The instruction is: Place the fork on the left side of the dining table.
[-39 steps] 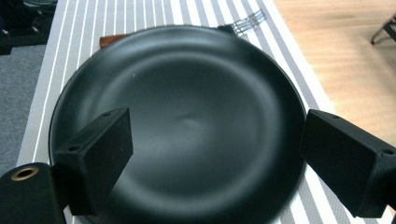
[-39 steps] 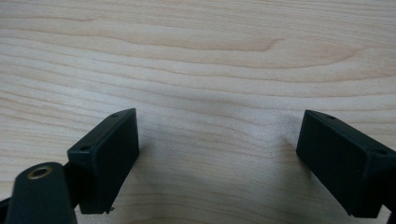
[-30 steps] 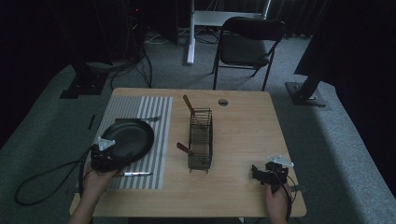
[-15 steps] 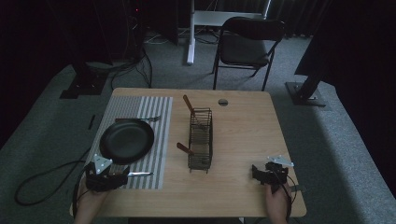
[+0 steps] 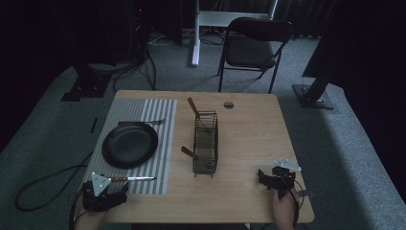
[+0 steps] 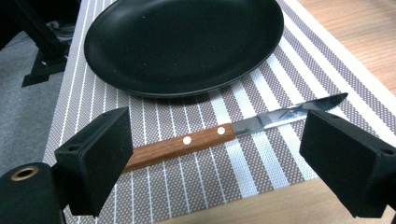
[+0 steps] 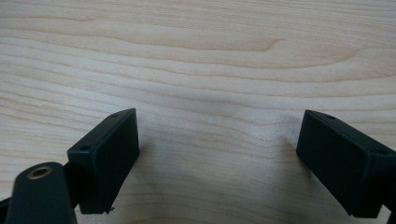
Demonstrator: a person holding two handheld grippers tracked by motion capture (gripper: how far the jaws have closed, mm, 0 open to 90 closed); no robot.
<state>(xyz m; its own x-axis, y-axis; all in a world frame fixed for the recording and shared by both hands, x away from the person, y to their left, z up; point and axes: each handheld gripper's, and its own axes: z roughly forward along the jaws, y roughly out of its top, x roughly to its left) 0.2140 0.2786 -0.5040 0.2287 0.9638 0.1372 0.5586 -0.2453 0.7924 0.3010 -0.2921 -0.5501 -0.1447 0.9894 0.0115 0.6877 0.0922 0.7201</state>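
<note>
Pulling your left gripper (image 5: 107, 194) back toward the lower left corner of the high view, you now have it off the black plate (image 5: 129, 144), where it sat a second ago, and low at the table's near edge. Its jaws stand wide apart with nothing between the pads. In the left gripper view the knife (image 6: 233, 133) lies flat on the striped placemat (image 6: 261, 163), just below the plate's rim and apart from it, wooden handle toward the lower left of the frame, blade tip toward the upper right. The knife has not shifted over the last second.

Judgement: the retreat lines you up behind the knife, so the pick looks like the step in hand and has not yet begun. The handle runs partly behind the left jaw, so a straight closure would likely miss; shift or turn until the handle crosses the gap.

Your right gripper (image 5: 277, 178) rests in the lower right of the high view, unchanged, jaws spread wide over bare table (image 7: 201, 60), gripping nothing.

The wire rack (image 5: 206, 142) stands mid-frame with two wooden-handled utensils in it, and a fork (image 5: 141, 123) lies above the plate.
</note>
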